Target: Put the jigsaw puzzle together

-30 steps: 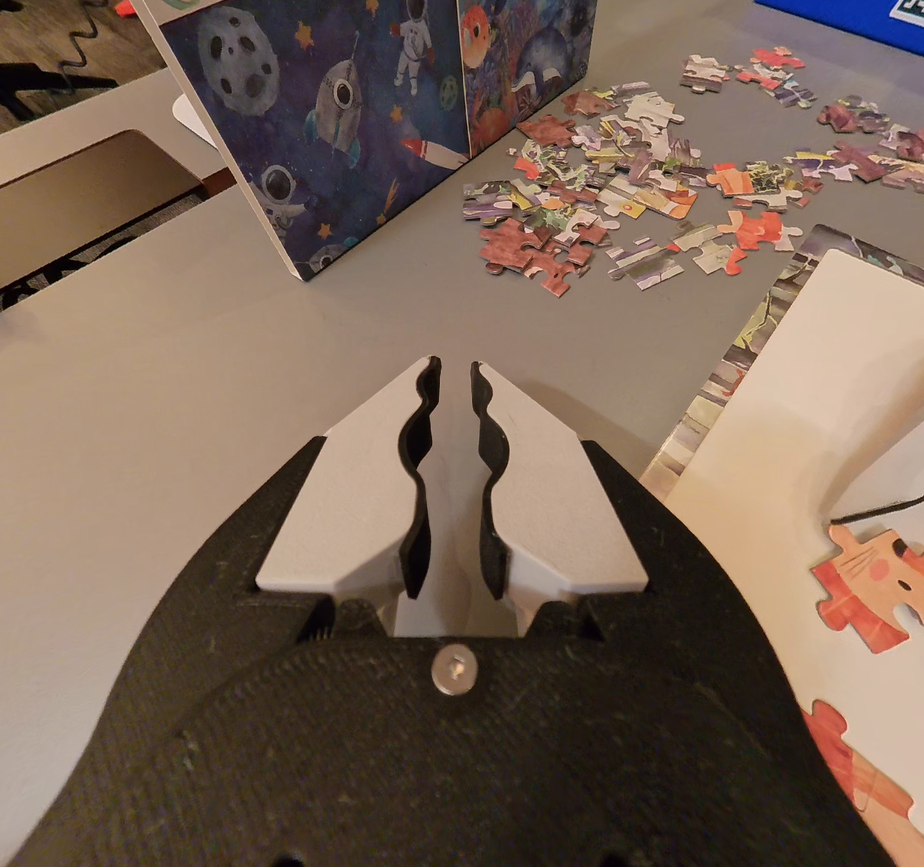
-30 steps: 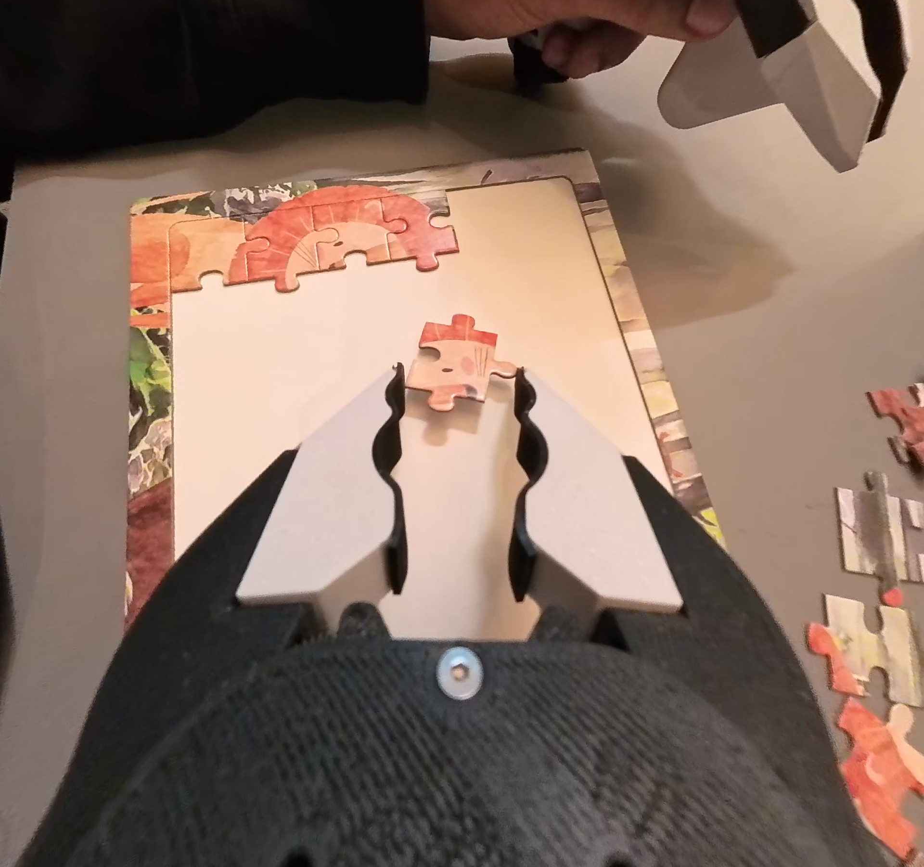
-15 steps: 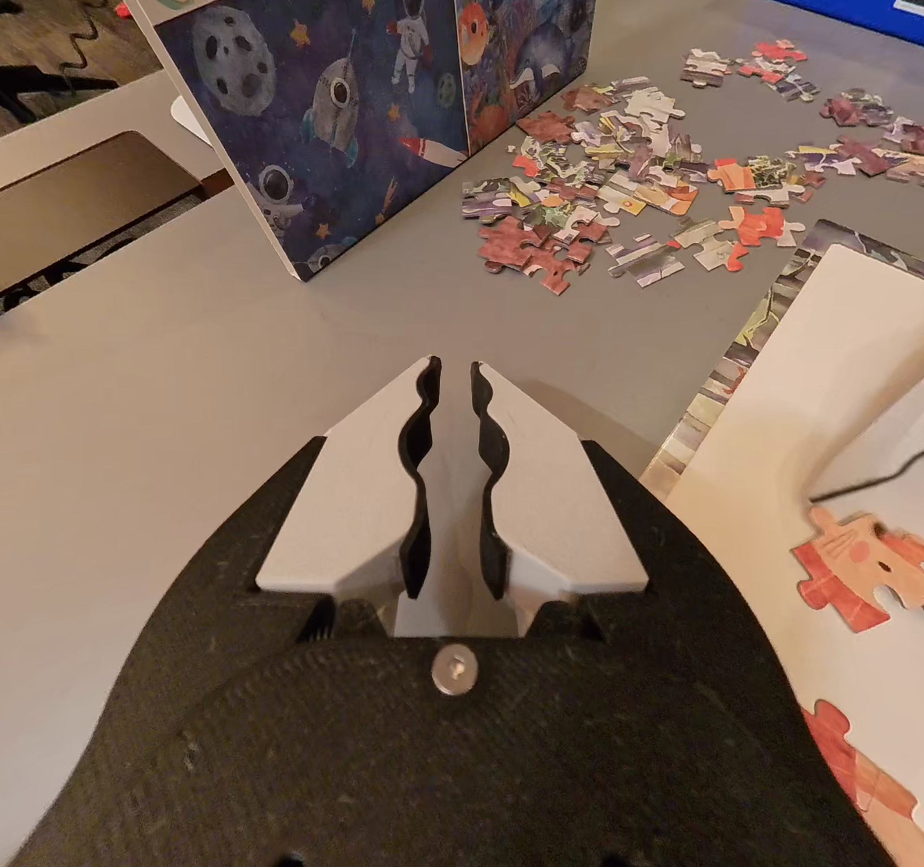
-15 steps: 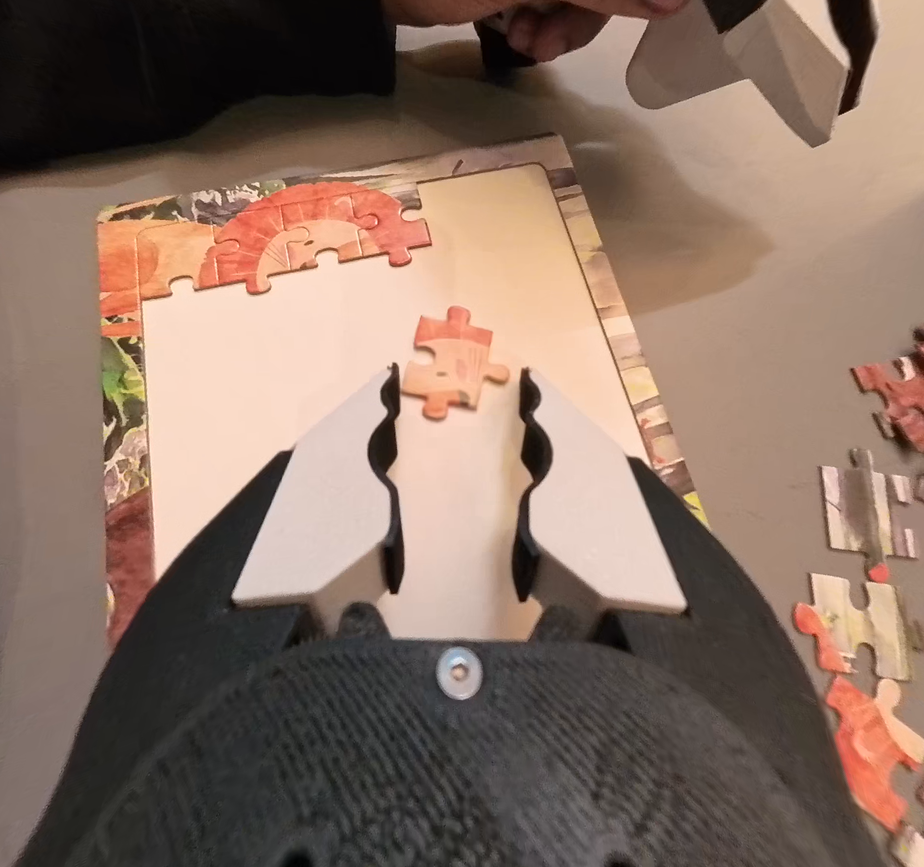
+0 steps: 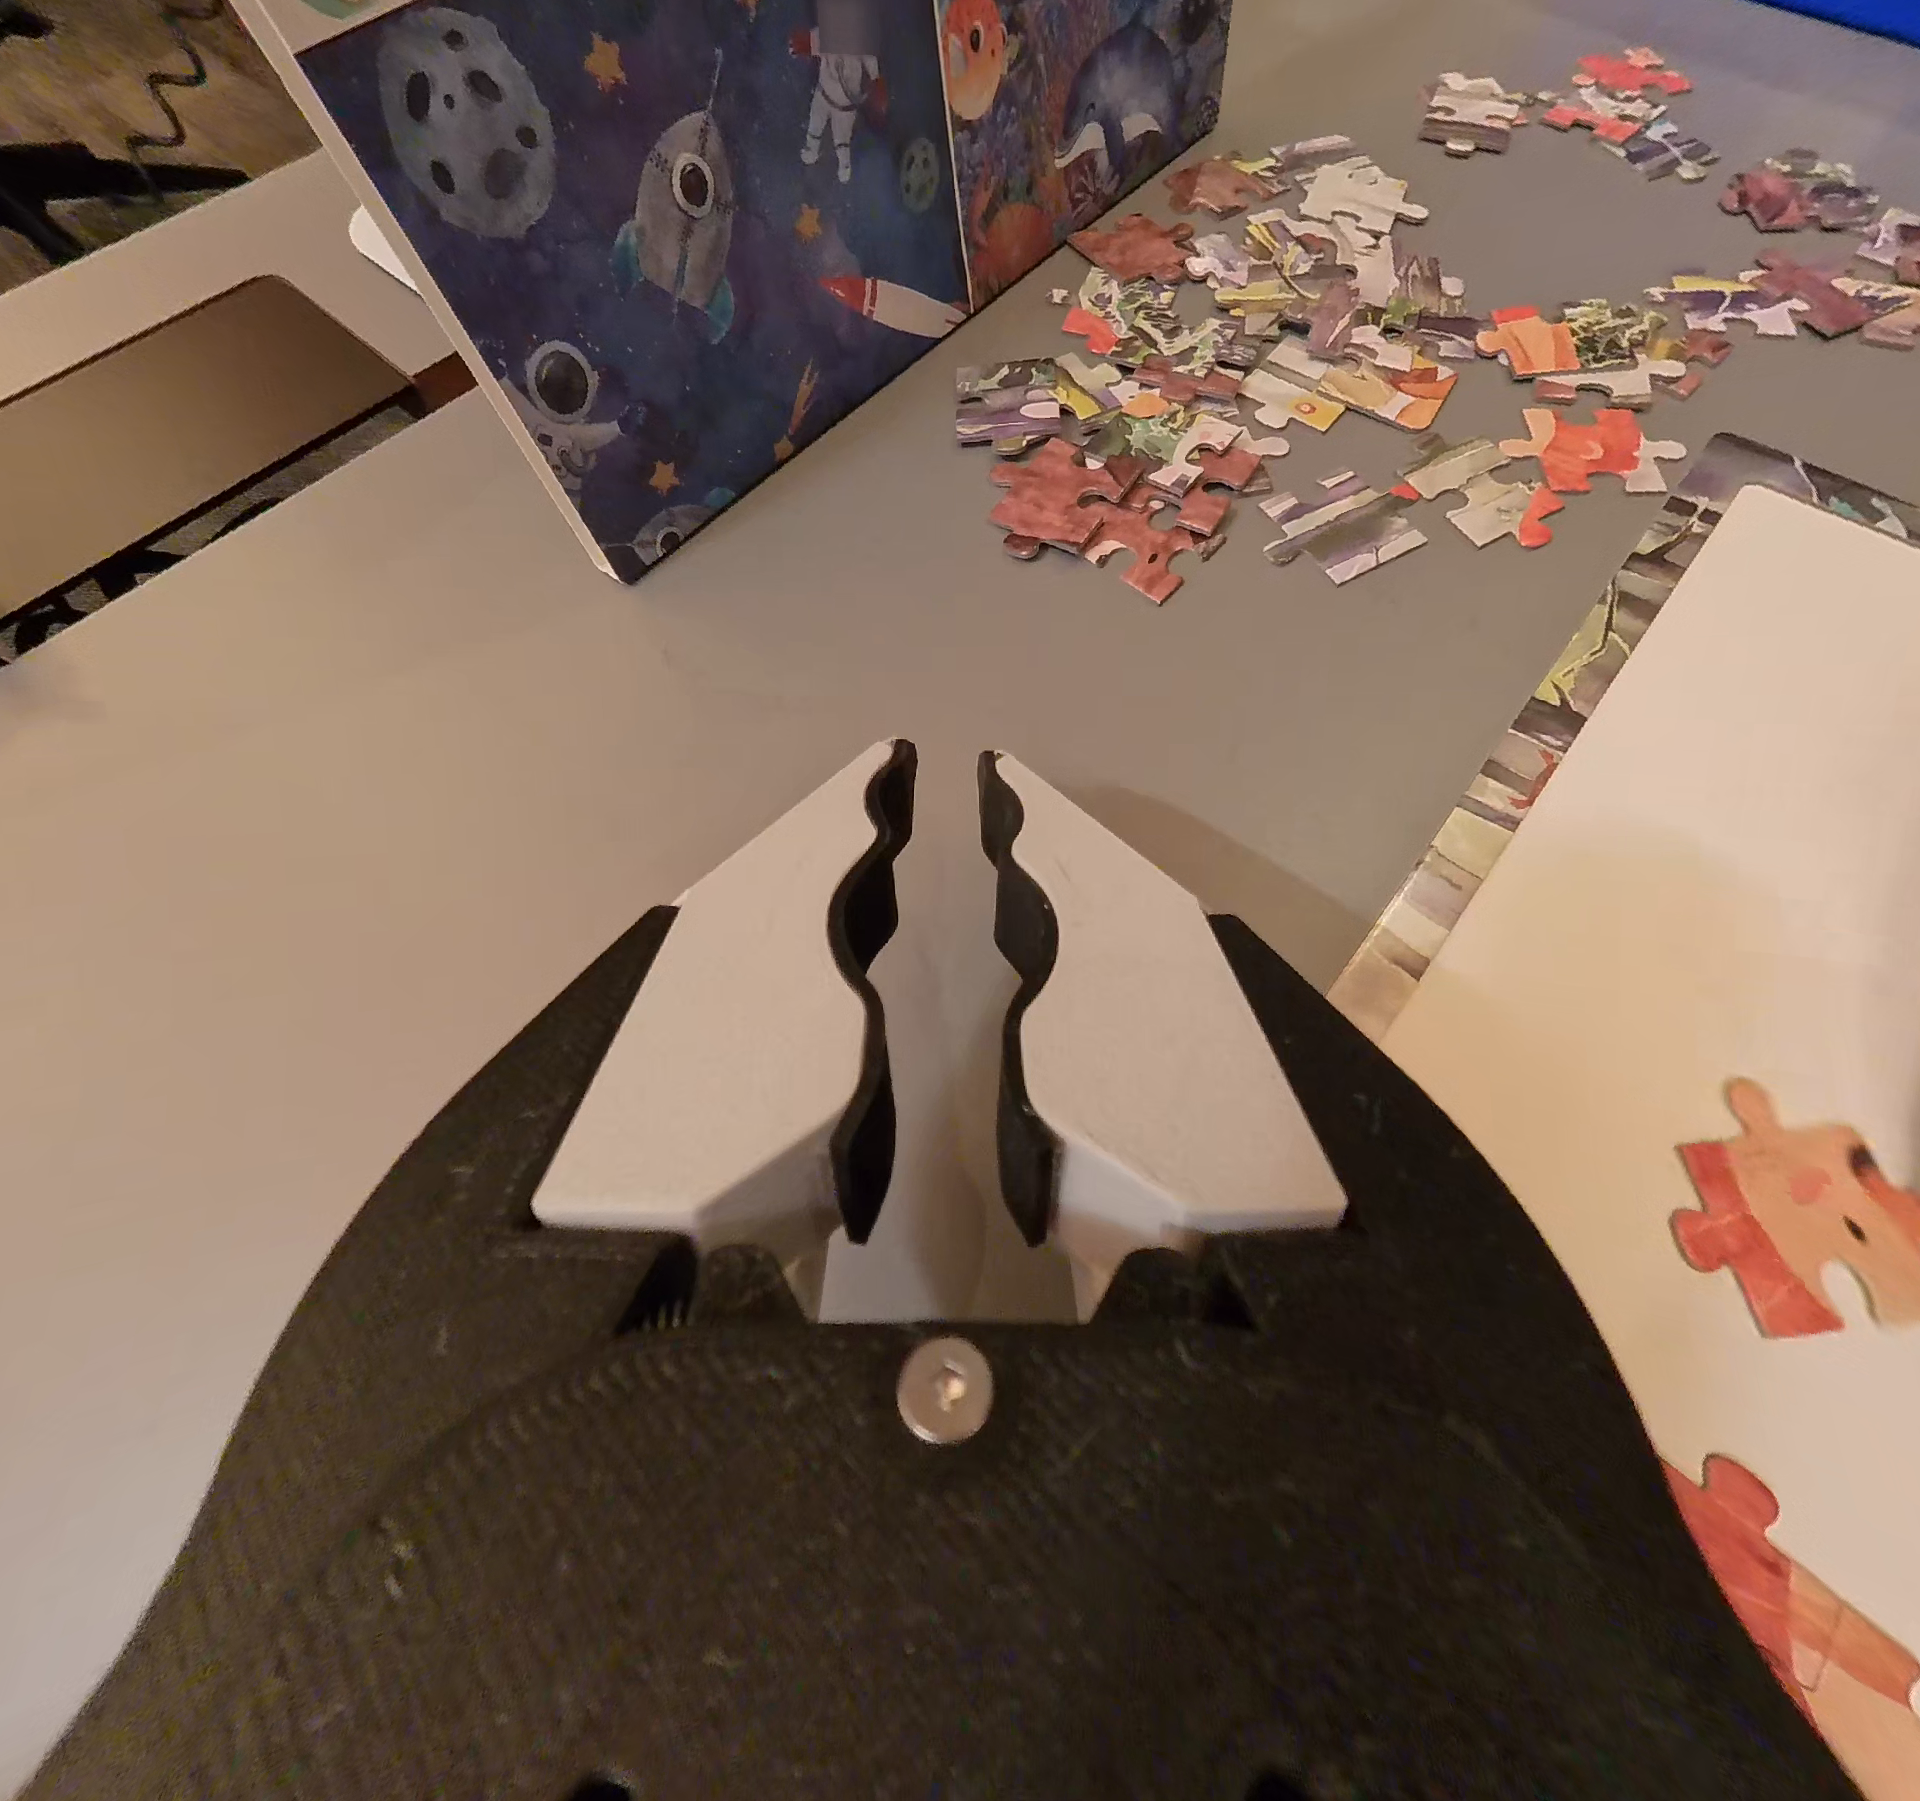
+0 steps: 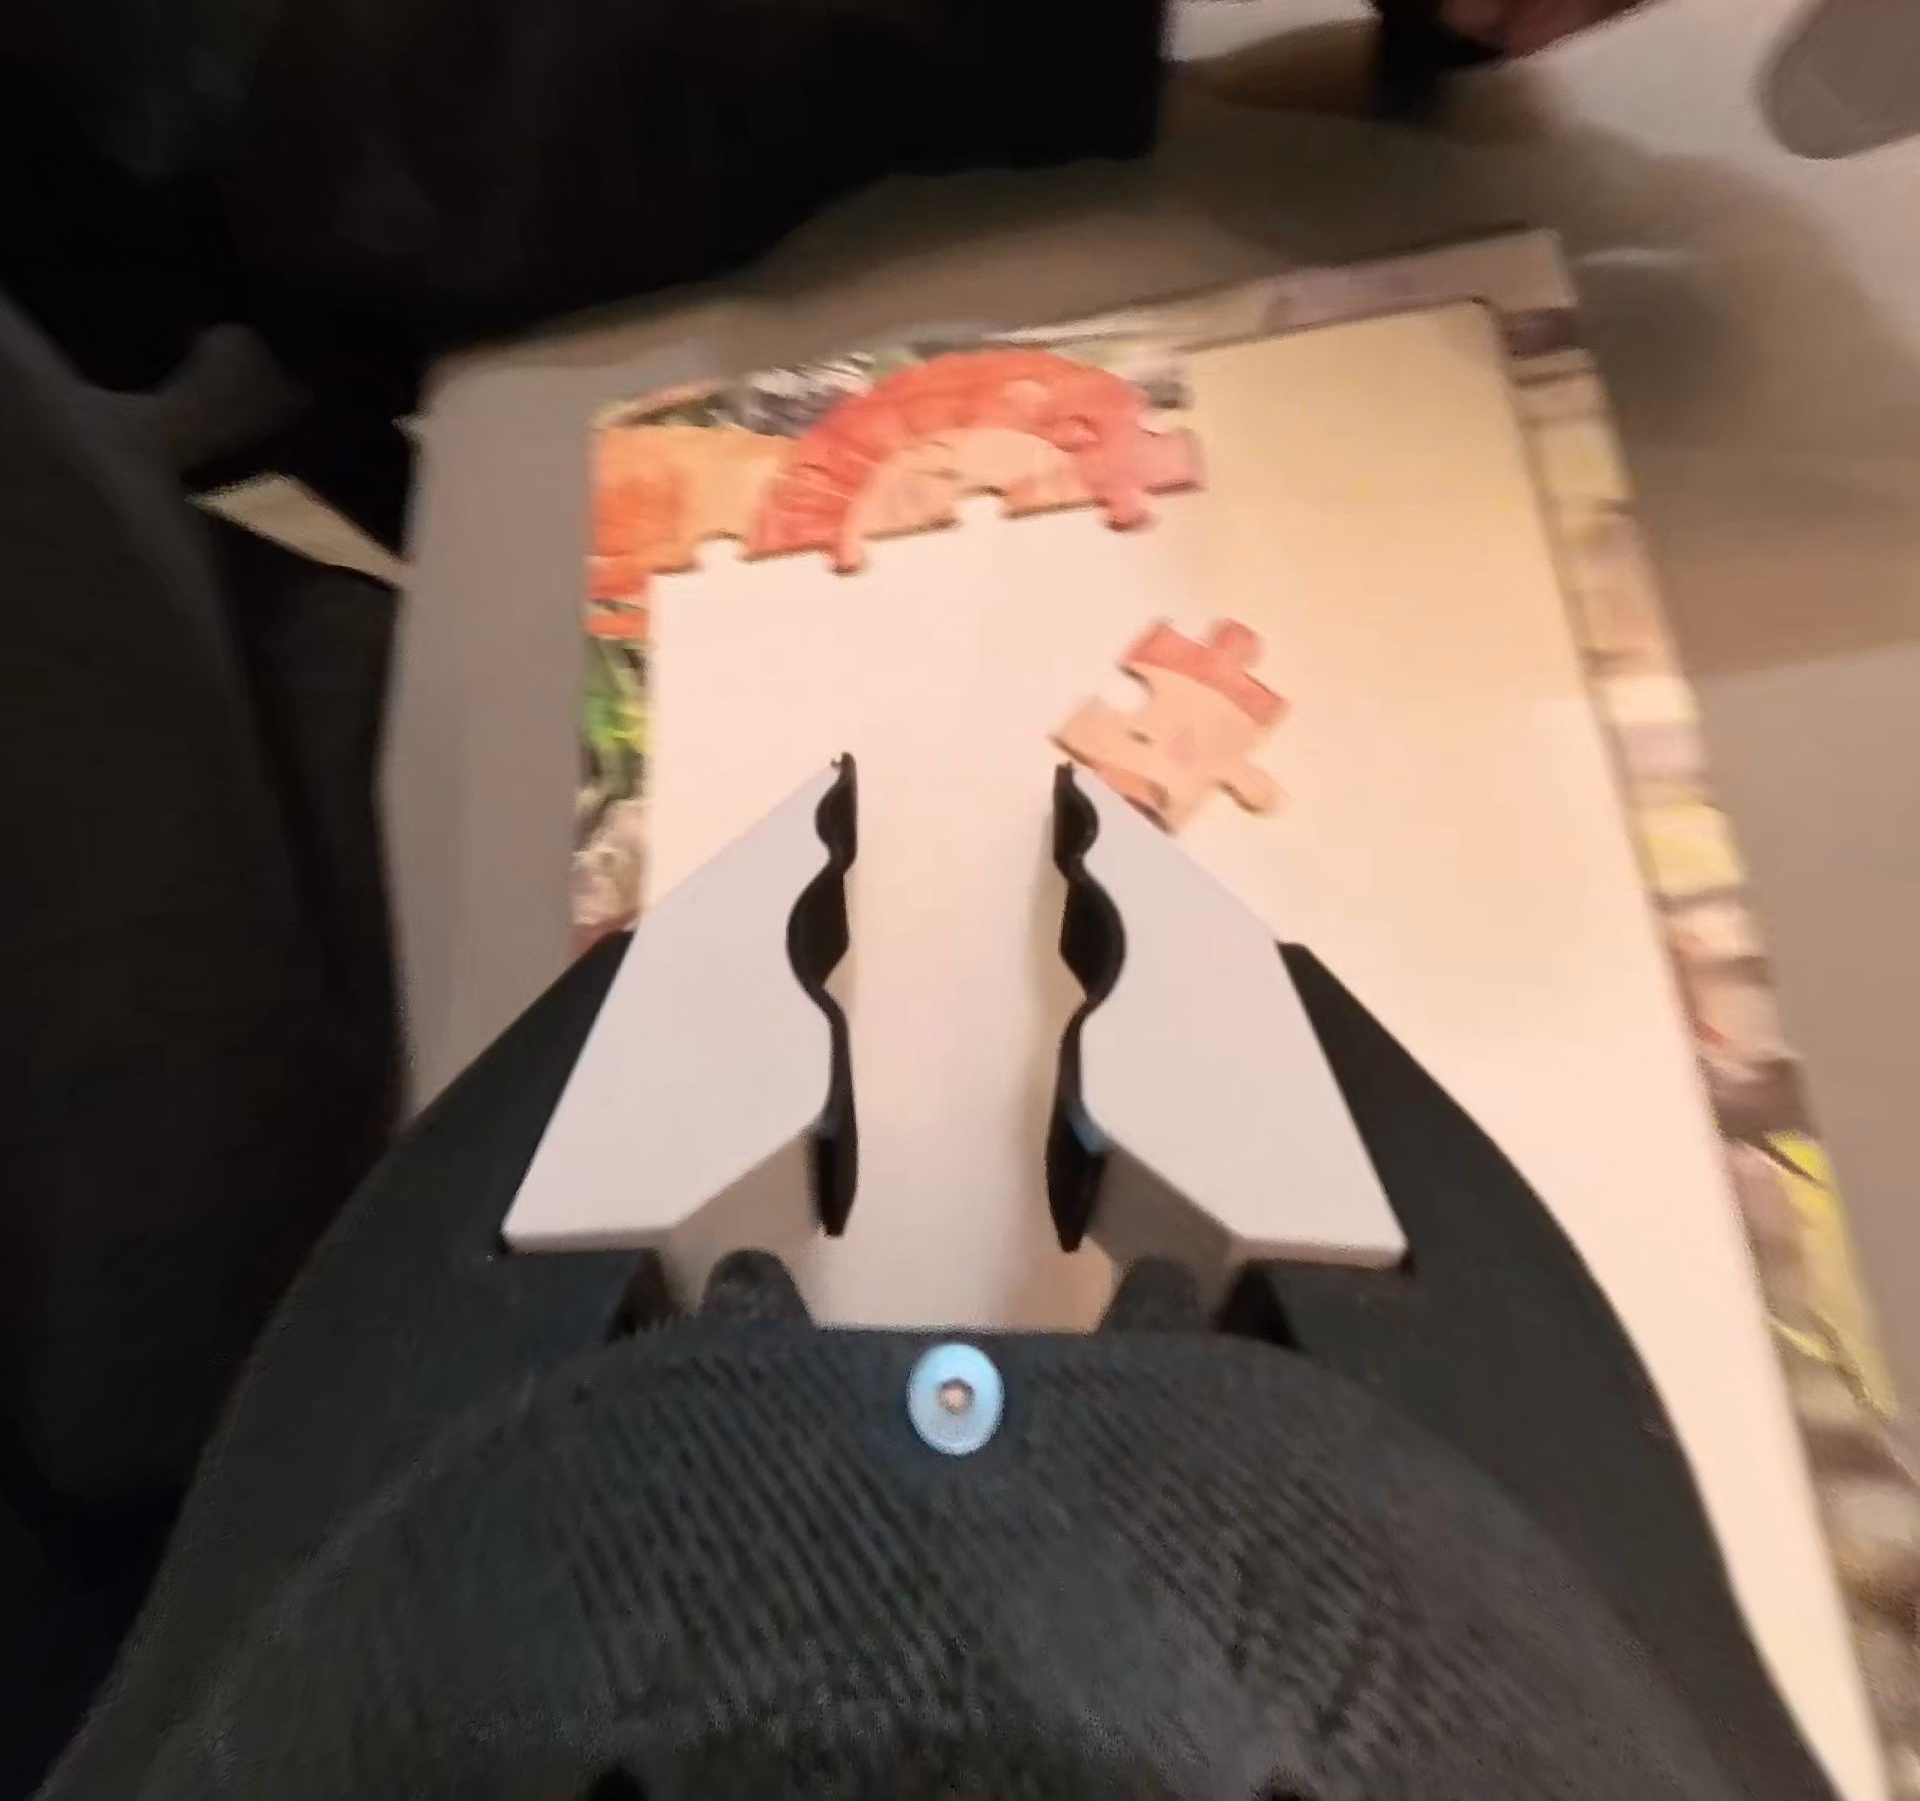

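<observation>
puzzle work is judged to be at an early stage: only a short run of joined orange pieces (image 6: pixel 977 463) is seated along the far edge of the puzzle tray (image 6: pixel 1621 671), and most of its pale inner field is left bare. a single loose piece (image 6: pixel 1174 723), orange and cream, lies flat on that bare field, just beside the tip of one finger of the right hand-held gripper (image 6: pixel 954 780) and outside the gap, touched by nothing so far as the blurred right wrist view allows. the right hand-held gripper is held spread and empty above the tray, presumably because the piece is meant to be nudged or re-taken rather than carried.

the left hand-held gripper (image 5: pixel 945 759) is seen nearly pressed together, a narrow slit being left between the fingers and nothing being pinched. it is held over the grey counter (image 5: pixel 416 712) beside the tray's patterned border (image 5: pixel 1475 816), apparently kept clear of the working area.

unsorted pieces (image 5: pixel 1247 380) are spread in a heap farther off on the counter, near an illustrated box (image 5: pixel 665 193) stood upright, probably kept as the picture reference. the same loose piece (image 5: pixel 1787 1221) is seen at the right edge of the left wrist view.
</observation>
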A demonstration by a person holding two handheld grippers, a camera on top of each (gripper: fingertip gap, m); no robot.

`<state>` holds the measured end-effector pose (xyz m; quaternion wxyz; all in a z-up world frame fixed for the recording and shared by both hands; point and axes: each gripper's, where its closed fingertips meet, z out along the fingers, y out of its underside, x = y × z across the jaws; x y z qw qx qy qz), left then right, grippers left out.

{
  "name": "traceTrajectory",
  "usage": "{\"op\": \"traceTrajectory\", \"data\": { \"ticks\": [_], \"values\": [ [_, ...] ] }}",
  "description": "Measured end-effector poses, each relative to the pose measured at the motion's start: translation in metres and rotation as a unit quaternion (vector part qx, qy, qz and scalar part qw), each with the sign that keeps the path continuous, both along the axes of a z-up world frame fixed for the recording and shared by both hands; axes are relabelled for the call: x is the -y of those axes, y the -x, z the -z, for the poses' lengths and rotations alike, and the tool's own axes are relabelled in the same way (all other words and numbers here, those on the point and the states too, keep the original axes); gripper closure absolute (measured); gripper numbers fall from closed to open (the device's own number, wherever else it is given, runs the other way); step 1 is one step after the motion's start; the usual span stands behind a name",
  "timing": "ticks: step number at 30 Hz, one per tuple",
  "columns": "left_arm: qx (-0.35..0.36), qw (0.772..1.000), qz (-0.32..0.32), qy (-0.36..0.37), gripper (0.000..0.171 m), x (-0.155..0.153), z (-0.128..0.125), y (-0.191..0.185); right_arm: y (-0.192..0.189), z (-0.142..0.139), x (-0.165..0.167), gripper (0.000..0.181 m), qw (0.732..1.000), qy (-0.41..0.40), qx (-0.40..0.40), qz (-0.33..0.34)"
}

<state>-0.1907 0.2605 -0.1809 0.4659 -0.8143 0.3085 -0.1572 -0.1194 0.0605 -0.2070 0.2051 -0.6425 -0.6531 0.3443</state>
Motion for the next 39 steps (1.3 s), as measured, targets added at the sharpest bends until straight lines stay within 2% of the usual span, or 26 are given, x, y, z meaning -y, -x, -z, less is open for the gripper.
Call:
{"op": "traceTrajectory", "data": {
  "ticks": [2, 3, 8, 13, 18, 23, 27, 31, 36, 39],
  "values": [
    [-0.001, 1.000, 0.000, -0.001, 0.161, 0.000, 0.000, 0.000, 0.005, -0.011, 0.018, 0.146, 0.998, 0.049, -0.028, -0.032],
    [-0.001, 1.000, 0.000, -0.001, 0.161, 0.000, 0.000, 0.000, 0.007, -0.015, 0.016, 0.146, 0.997, 0.055, -0.040, -0.027],
    [0.000, 1.000, 0.000, 0.000, 0.161, 0.000, 0.000, 0.000, 0.004, -0.015, -0.025, 0.131, 0.997, 0.015, -0.054, 0.056],
    [-0.008, 1.000, 0.002, 0.000, 0.161, 0.000, 0.002, -0.001, 0.013, -0.013, -0.030, 0.117, 0.997, 0.024, -0.062, 0.051],
    [-0.013, 1.000, 0.002, -0.002, 0.161, 0.001, 0.002, -0.001, 0.010, -0.004, -0.021, 0.118, 0.997, 0.052, -0.040, 0.028],
    [0.001, 1.000, 0.000, 0.002, 0.160, 0.000, 0.000, 0.000, 0.008, 0.001, -0.022, 0.121, 0.999, 0.016, -0.022, 0.025],
    [0.004, 1.000, 0.000, 0.003, 0.160, 0.000, 0.000, 0.000, 0.000, 0.002, -0.020, 0.127, 1.000, 0.017, -0.006, 0.019],
    [-0.003, 1.000, 0.001, 0.003, 0.160, 0.000, 0.001, 0.000, -0.012, -0.001, 0.002, 0.134, 0.997, 0.077, 0.011, -0.021],
    [-0.008, 1.000, 0.002, 0.003, 0.160, 0.001, 0.002, -0.001, -0.009, -0.015, 0.063, 0.138, 0.969, 0.201, 0.006, -0.144],
    [-0.005, 1.000, 0.002, 0.003, 0.160, 0.001, 0.002, -0.001, -0.001, -0.028, 0.060, 0.139, 0.970, 0.195, -0.031, -0.145]
  ]
}}
